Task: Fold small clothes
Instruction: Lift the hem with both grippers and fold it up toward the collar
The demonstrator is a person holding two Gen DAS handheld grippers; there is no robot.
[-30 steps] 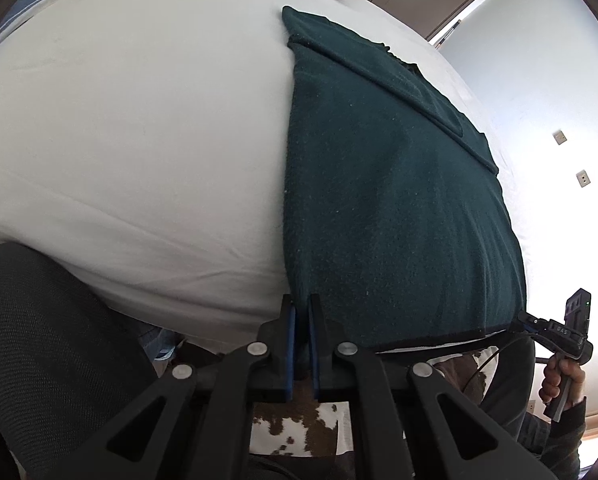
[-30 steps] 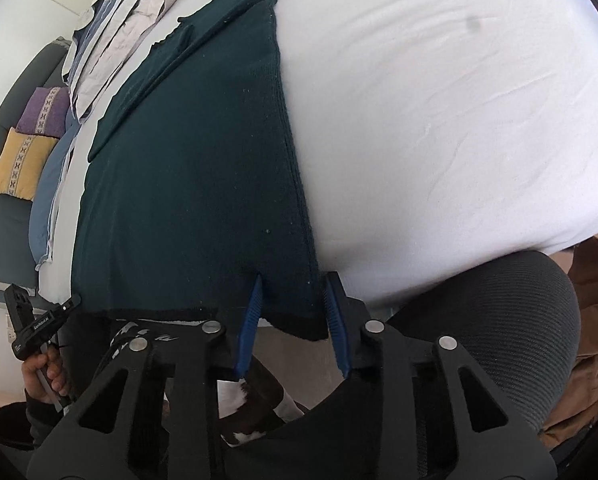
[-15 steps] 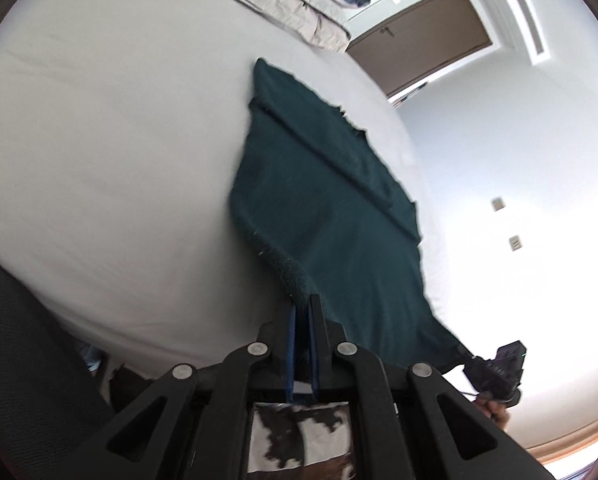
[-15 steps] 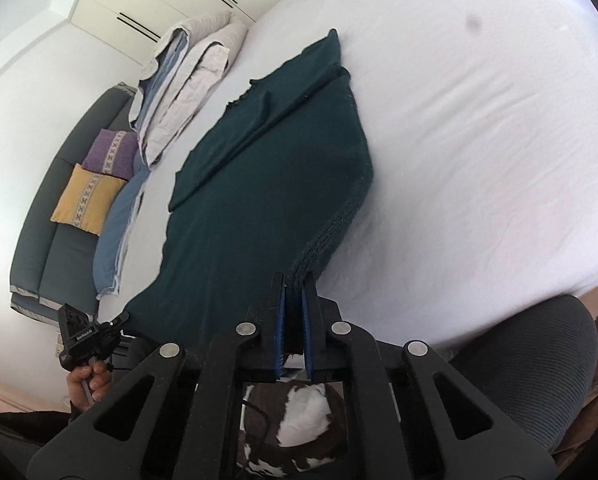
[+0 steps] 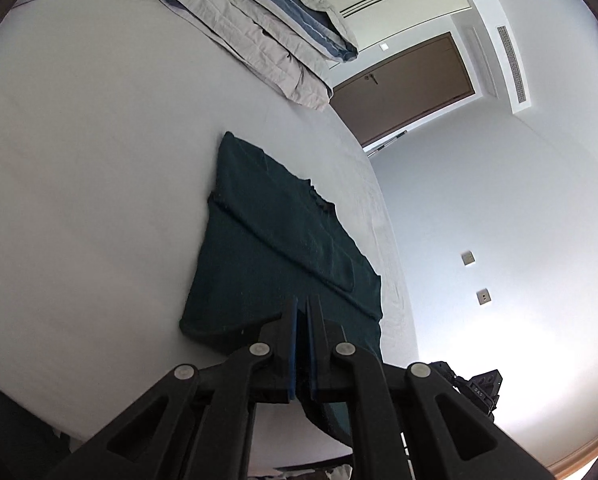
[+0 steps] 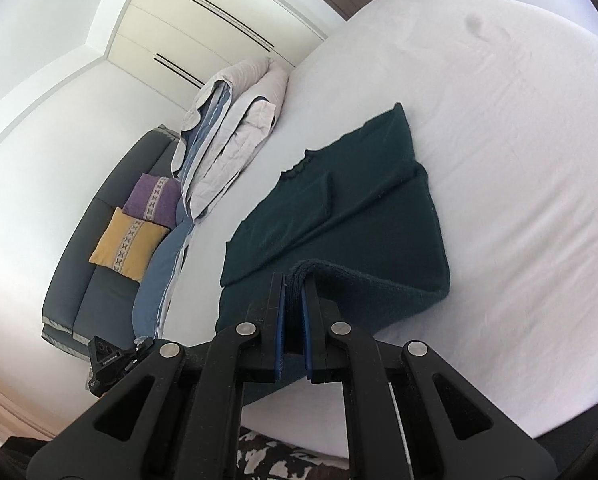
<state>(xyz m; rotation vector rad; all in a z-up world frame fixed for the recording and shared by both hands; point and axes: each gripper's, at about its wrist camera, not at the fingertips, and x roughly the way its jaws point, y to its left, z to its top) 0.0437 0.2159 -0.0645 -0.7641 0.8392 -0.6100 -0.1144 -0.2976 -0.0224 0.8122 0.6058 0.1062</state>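
A dark green knit garment [image 5: 275, 248] lies on the white bed [image 5: 79, 200], its sleeves folded across the body. My left gripper [image 5: 302, 304] is shut on one bottom corner of the garment and holds it lifted over the lower part. My right gripper [image 6: 293, 280] is shut on the other bottom corner of the garment [image 6: 359, 208], also lifted, so the hem curls up and forward toward the collar end. The fold edge bulges at the near side in both views.
Folded grey and blue bedding [image 5: 259, 20] lies at the head of the bed, also in the right wrist view [image 6: 235, 120]. A dark sofa with purple and yellow cushions [image 6: 135, 236] stands beside the bed. A brown door [image 5: 407, 84] is beyond. The other gripper shows low in each view [image 5: 475, 388].
The right gripper closed on the hem corner. Both grippers lifted the bottom hem off the bed's near edge and carried it forward over the garment, which now looks shorter and doubled.
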